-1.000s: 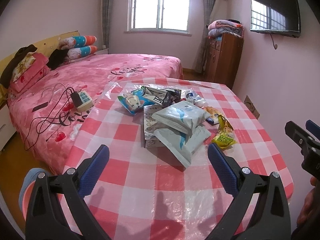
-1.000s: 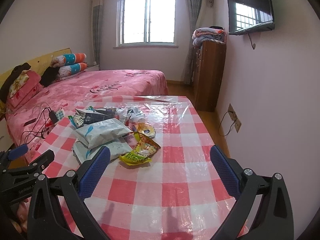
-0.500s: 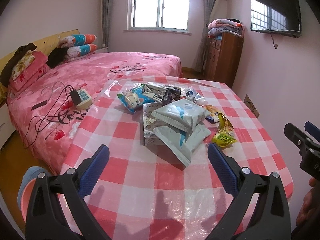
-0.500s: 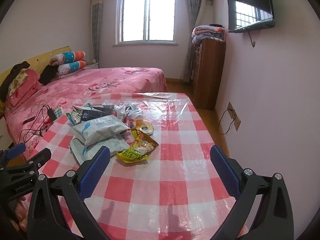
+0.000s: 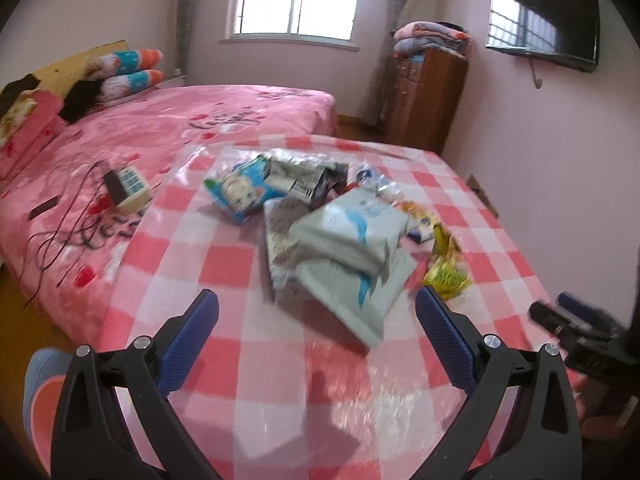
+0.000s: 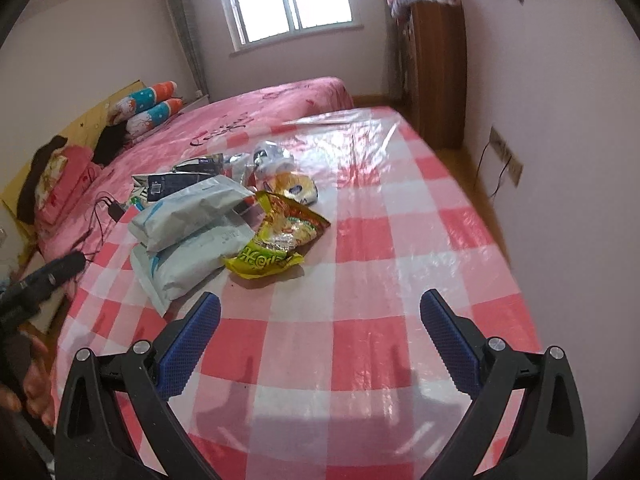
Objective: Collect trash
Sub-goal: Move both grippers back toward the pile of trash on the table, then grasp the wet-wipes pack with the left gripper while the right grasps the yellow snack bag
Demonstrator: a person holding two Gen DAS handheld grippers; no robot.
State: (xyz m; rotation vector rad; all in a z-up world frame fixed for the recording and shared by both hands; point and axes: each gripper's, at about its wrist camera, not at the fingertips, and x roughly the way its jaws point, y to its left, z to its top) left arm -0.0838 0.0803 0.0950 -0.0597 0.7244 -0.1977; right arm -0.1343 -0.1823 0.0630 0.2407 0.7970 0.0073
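So far nothing looks collected: the checked worktop carries the whole trash pile, from 2 pale pouches to a yellow wrapper. Left gripper and right gripper hover with jaws released, empty.

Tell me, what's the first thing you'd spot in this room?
Probably the heap of wrappers in the middle of the pink checked table, with a bright yellow snack bag at its edge. Behind it, the big pink bed fills the room's left side.
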